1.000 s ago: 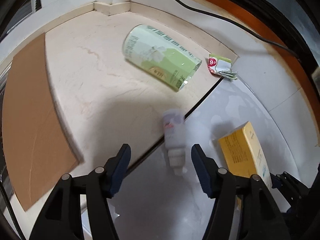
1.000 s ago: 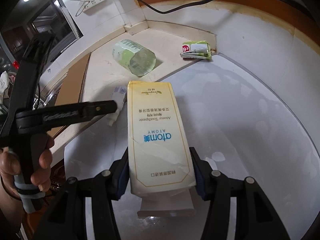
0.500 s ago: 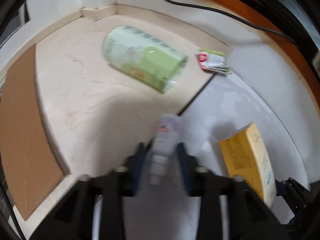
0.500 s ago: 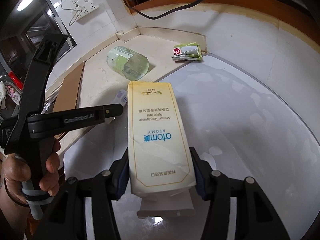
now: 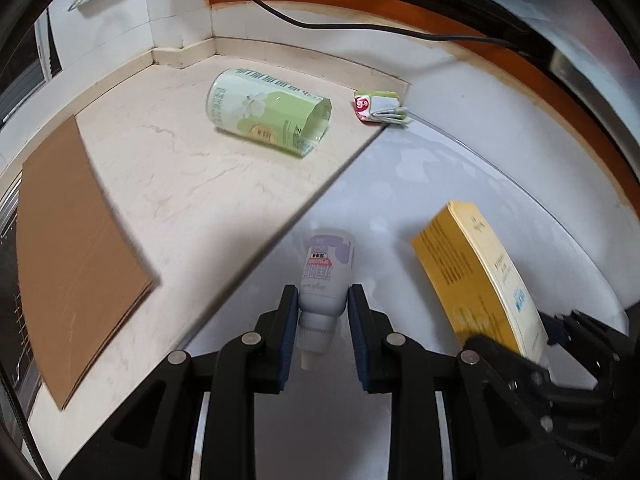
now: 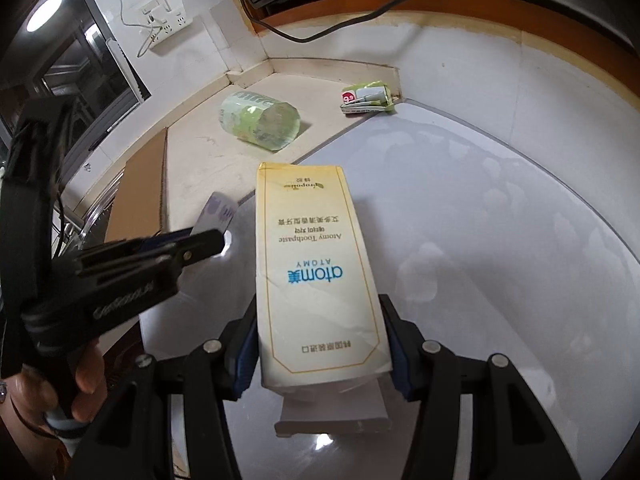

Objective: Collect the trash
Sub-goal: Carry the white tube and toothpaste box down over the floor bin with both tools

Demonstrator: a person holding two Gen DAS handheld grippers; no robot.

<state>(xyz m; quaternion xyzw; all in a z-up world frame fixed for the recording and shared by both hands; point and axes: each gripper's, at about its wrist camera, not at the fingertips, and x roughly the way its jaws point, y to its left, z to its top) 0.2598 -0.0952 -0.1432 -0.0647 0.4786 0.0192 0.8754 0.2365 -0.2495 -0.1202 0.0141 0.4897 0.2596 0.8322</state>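
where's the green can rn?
The green can lies on its side on the beige counter near the back corner, left of the crumpled wrapper, in both wrist views.

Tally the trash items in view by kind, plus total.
Bottles: 1, small white plastic bottle
Boxes: 1, yellow toothpaste carton
Clear green-labelled plastic containers: 1
Flattened green-and-red cartons: 1
Total: 4

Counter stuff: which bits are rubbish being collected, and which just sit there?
Trash:
small bottle, held in left jaws
toothpaste box, held in right jaws
green bottle, lying down
crumpled wrapper

Just there:
cardboard sheet
power strip
black cable
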